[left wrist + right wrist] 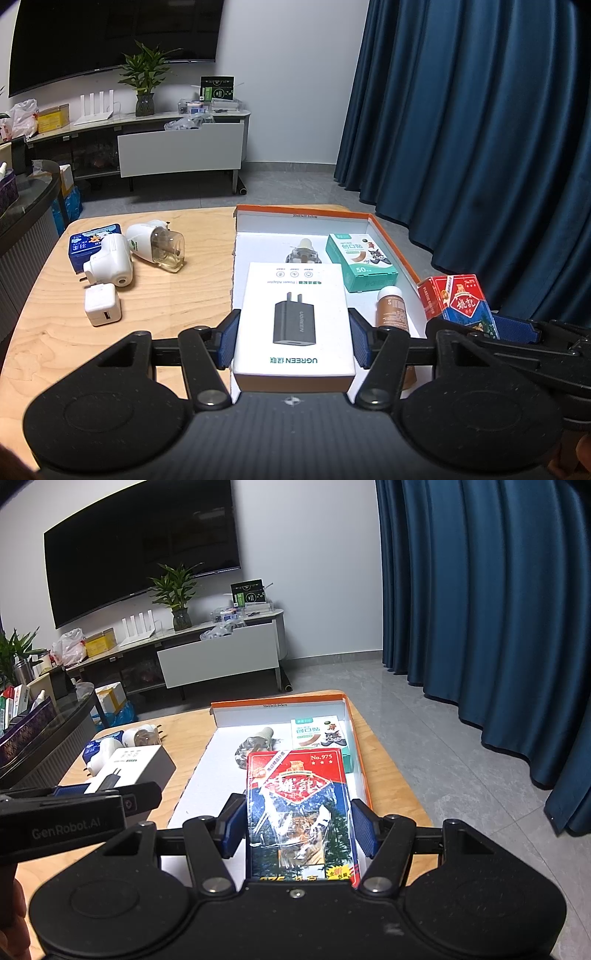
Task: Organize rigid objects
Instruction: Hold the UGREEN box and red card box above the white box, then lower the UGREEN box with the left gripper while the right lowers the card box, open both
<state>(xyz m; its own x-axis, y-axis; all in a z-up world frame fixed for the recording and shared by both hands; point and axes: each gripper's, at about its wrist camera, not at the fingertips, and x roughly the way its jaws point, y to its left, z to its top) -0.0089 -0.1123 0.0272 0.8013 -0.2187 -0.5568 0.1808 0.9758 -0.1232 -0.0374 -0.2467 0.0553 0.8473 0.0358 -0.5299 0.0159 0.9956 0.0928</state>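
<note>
The white adapter box (293,321) is clamped in the left claw (293,341) over the tray's (391,243) near-left edge; the playing-card box (301,812), long axis pointing away, is gripped in the right claw (295,827) nearer the tray's right wall.

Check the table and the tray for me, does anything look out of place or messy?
Nothing is spilled or broken. The tray's left wall looks torn and ragged. Outside it, the blue box, two white plug-in devices and a white charger cube lie jumbled, the devices tipped on their sides.
</note>
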